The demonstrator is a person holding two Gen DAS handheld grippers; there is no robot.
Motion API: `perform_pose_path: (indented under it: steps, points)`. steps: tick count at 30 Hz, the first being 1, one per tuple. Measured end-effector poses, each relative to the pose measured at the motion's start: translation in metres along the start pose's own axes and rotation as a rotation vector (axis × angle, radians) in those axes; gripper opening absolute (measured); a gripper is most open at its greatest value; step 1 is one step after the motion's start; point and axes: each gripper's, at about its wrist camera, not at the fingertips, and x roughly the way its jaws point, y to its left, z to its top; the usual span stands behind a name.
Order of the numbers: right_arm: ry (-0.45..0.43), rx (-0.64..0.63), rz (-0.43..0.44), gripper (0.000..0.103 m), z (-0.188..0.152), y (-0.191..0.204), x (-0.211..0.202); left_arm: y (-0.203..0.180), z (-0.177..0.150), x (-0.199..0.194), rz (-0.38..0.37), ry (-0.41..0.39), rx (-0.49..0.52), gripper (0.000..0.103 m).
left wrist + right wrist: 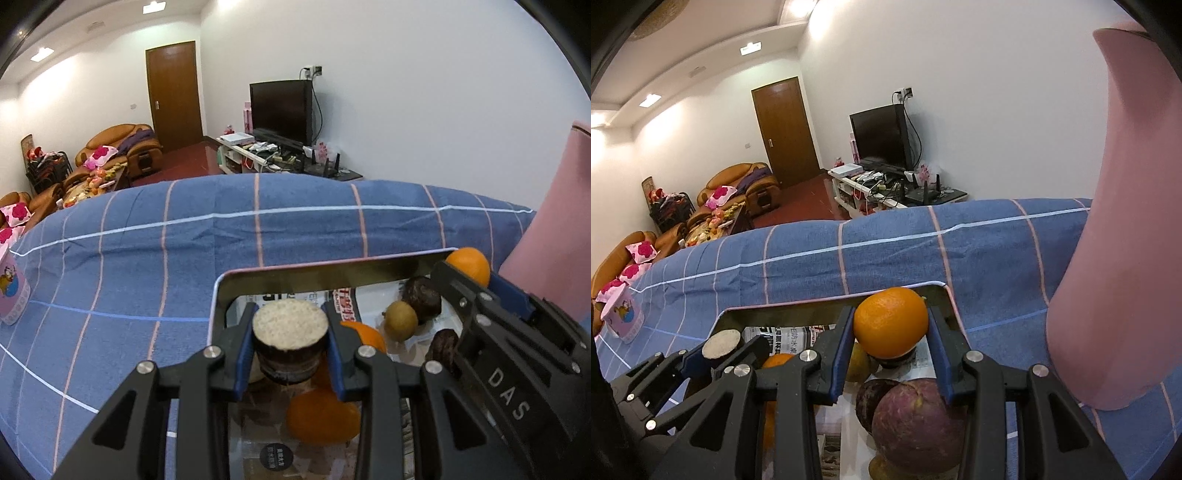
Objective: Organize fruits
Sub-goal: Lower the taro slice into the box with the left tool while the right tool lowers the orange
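Note:
My left gripper (291, 332) is shut on a cut taro piece (290, 334), brown-skinned with a pale flat top, held above the metal tray (332, 275). My right gripper (891, 332) is shut on an orange (891, 322) over the tray's far right corner; it also shows in the left wrist view (470, 266). In the tray lie more oranges (323, 421), a yellow-green round fruit (400, 320), dark brown fruits (421, 298) and a purple round fruit (918, 422). The left gripper with the taro also shows in the right wrist view (723, 344).
The tray is lined with newspaper (792, 341) and sits on a blue checked cloth (147, 258). A tall pink container (1115, 240) stands at the right. A small pink box (11, 291) sits at the left. A TV (280, 110) and sofas (122, 147) are beyond the table.

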Motion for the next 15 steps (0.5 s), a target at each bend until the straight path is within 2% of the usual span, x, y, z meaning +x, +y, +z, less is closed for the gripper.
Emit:
perform_pose_path:
  steps: [15]
  points:
    - [0.013,-0.051,-0.021,0.042,0.003,0.010,0.008,0.000,-0.002,-0.004,-0.009,-0.014,0.011,0.036]
